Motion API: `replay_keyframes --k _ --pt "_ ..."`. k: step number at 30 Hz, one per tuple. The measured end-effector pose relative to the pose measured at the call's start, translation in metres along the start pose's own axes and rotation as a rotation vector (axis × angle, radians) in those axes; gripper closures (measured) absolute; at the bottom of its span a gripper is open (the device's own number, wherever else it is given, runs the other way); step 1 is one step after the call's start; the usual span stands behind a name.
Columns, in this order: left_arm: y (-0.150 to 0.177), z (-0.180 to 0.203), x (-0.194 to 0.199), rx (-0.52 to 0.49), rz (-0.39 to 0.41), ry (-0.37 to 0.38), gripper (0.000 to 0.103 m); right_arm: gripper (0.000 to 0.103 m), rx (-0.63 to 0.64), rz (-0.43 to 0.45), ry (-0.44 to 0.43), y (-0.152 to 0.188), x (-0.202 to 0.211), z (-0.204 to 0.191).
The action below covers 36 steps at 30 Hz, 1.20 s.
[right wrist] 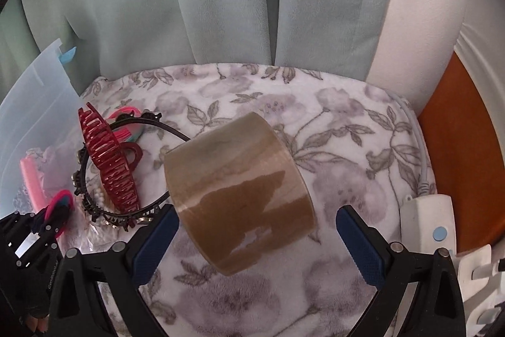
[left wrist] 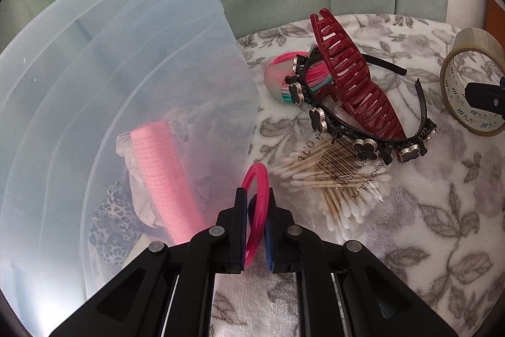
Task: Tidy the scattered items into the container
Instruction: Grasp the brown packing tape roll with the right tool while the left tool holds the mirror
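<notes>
The left gripper has its fingers clamped flat on a pink ring, edge-on so it cannot slip, right beside the wall of the translucent container, which already holds a pink comb. Just past those fingers lie cotton swabs, then a black headband and red claw clip. The right gripper spreads its fingers wide around the tape roll, not yet pinching.
</notes>
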State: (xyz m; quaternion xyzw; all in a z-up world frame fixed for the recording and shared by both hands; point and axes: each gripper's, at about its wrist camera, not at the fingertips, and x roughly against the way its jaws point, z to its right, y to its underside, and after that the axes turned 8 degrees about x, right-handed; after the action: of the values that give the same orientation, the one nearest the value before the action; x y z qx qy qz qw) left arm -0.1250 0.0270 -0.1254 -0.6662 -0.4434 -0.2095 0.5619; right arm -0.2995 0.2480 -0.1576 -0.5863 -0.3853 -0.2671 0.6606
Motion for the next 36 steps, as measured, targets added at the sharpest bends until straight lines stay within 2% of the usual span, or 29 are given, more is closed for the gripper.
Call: replay_keyframes --k 3,4,5,12,18,19,22,26,27,36 --pt "-0.004 -0.008 0.001 0.004 -0.003 0.01 0.094 0.022 -0.007 -0.008 0.002 -0.004 -0.003 -0.001" --pt "-0.004 -0.009 0.001 0.005 -0.004 0.013 0.094 0.032 -0.016 -0.013 0.001 -0.004 -0.004 0.0" --pt "-0.004 -0.01 0.001 0.007 -0.004 0.013 0.094 0.038 -0.028 -0.019 0.008 -0.005 -0.005 0.0" --pt "-0.005 -0.012 0.011 0.013 0.0 0.024 0.095 0.047 -0.116 -0.019 -0.01 0.0 0.005 0.006" --pt "-0.003 -0.007 0.017 0.005 -0.006 0.053 0.098 0.05 -0.189 -0.029 -0.007 0.012 0.026 0.007" --pt "-0.002 -0.006 0.019 0.004 -0.005 0.059 0.098 0.054 -0.201 -0.03 -0.007 0.015 0.03 0.007" --pt "0.002 -0.005 0.024 0.002 -0.019 0.087 0.098 0.075 -0.23 -0.045 -0.028 0.026 0.041 0.006" --pt "0.011 -0.01 0.034 0.012 -0.038 0.109 0.098 0.077 -0.248 -0.065 -0.014 0.043 0.054 0.0" --pt "0.009 -0.004 0.024 0.014 -0.042 0.12 0.098 0.077 -0.268 -0.067 -0.02 0.048 0.057 0.001" --pt "0.022 -0.008 0.05 0.01 -0.036 0.162 0.098 0.079 -0.369 -0.038 -0.013 0.078 0.099 0.001"
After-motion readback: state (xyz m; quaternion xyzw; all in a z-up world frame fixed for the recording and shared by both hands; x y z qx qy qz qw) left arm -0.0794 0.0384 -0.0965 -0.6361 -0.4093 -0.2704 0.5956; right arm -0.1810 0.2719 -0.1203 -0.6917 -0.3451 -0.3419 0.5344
